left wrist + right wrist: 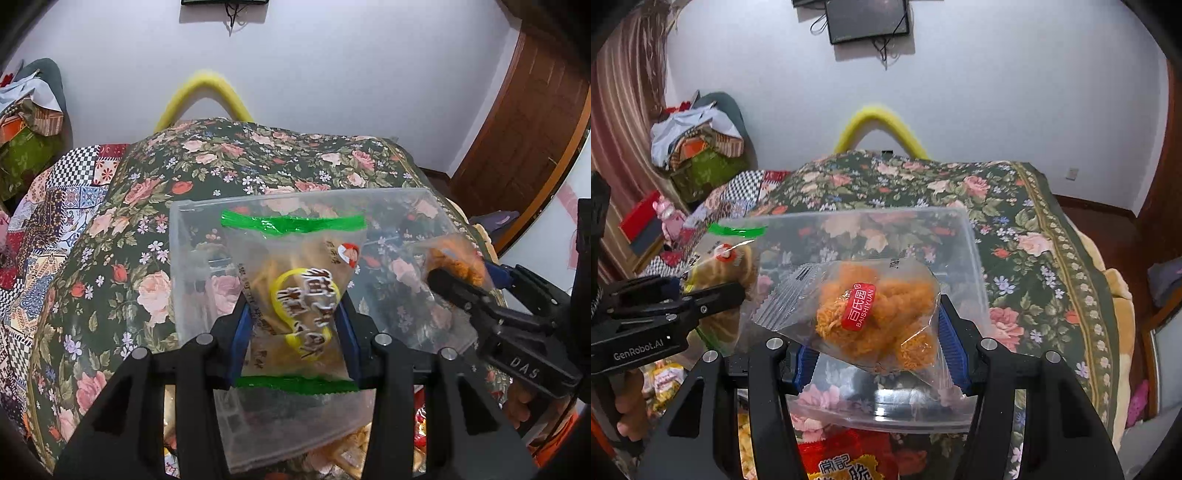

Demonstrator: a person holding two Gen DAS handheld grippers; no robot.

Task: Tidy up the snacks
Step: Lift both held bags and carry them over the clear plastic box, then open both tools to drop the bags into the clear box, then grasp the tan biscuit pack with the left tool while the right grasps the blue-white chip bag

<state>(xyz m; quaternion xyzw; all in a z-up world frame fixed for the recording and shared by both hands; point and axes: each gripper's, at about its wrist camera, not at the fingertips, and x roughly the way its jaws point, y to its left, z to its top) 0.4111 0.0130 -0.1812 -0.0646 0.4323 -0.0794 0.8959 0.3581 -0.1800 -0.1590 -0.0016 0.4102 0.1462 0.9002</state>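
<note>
At the centre of the left wrist view, the left gripper (295,325) pinches a green-edged snack packet (295,295) between its 2 blue pads. In the right wrist view, the right gripper (875,339) clamps a clear packet of orange snacks (875,314) (red label reading BAISHIYUAN). Both packets hang over a clear plastic container (971,251) resting on the floral bedspread (1034,240). More snack packs (846,465) lie at the bottom edge.

bedspread (155,206) – dark green, pink roses | snack (879,314) – orange
</note>
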